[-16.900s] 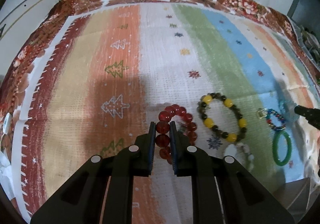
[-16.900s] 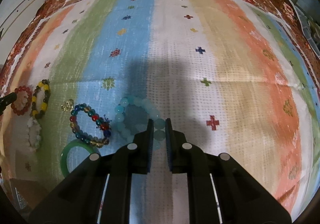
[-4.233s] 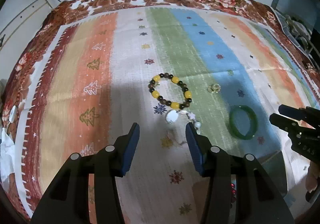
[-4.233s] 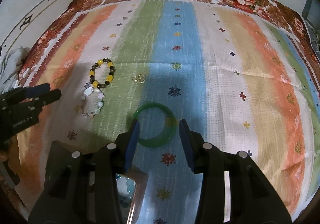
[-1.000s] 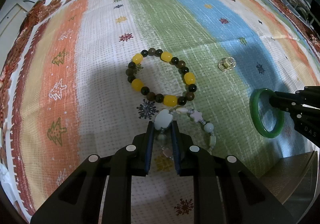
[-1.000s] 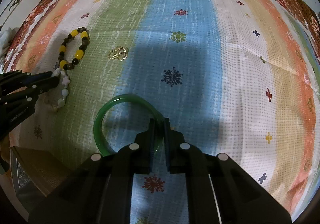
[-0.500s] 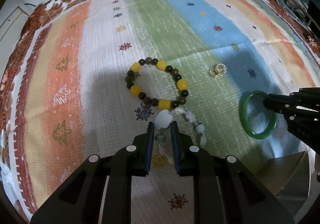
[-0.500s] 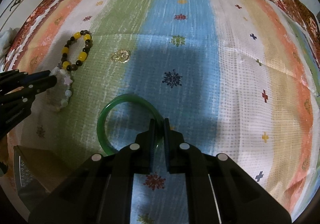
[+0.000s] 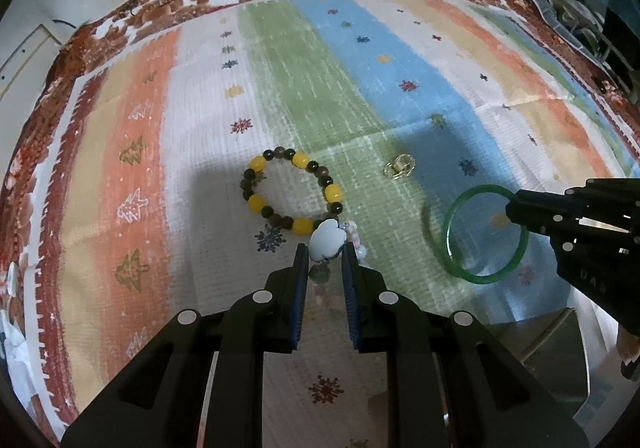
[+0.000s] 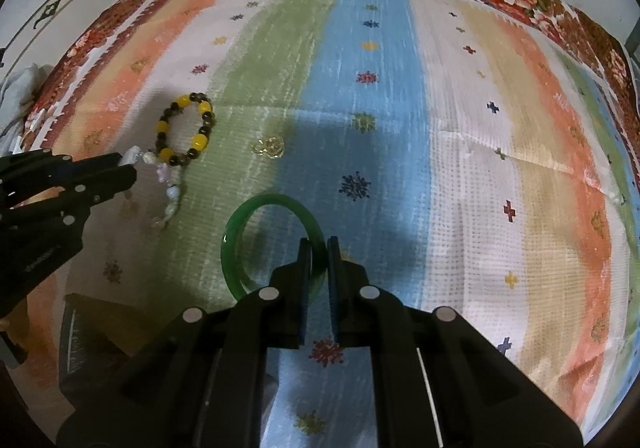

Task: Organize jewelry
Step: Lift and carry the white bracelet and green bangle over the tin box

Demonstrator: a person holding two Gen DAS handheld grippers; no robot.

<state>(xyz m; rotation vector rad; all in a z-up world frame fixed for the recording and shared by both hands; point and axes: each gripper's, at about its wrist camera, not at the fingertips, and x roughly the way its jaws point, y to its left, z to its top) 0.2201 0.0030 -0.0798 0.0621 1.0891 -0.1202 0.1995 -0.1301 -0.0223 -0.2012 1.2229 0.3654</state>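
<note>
Jewelry split three ways at this moment: two pieces gripped, two loose on the striped cloth (image 9: 192, 152), which covers what reads as a tabletop.

Left gripper (image 9: 325, 256): jaws nearly closed on the pale charm bracelet (image 9: 326, 242), clamped at its big white bead. Rest of the strand trails down and away from the jaws; in the right wrist view it hangs as a line of pale beads (image 10: 170, 192) toward the cloth. Whether the low end touches the cloth, cannot tell.

Right gripper (image 10: 318, 252): jaws pinched tight on the rim of the green bangle (image 10: 236, 248). Ring stands out to the left of the jaws, tilted, and looks lifted, since a separate curved shadow shows on the cloth beside it in the left wrist view.

Loose: yellow-and-dark bead bracelet (image 9: 292, 190), flat, just beyond the left jaws, its near edge just beside the white bead. Small gold trinket (image 9: 398, 166) between that bracelet and the bangle, apart from both.

Key relation: a dark box corner (image 10: 92, 328) sits low, behind and to the left of the right jaws, near the camera edge; contents not visible. Judgement: if that is the drop point, both held pieces must travel back toward the holder. The bangle lies nearer to it, with its ring already on the box side. The dangling strand could snag the beaded bracelet as it lifts.
</note>
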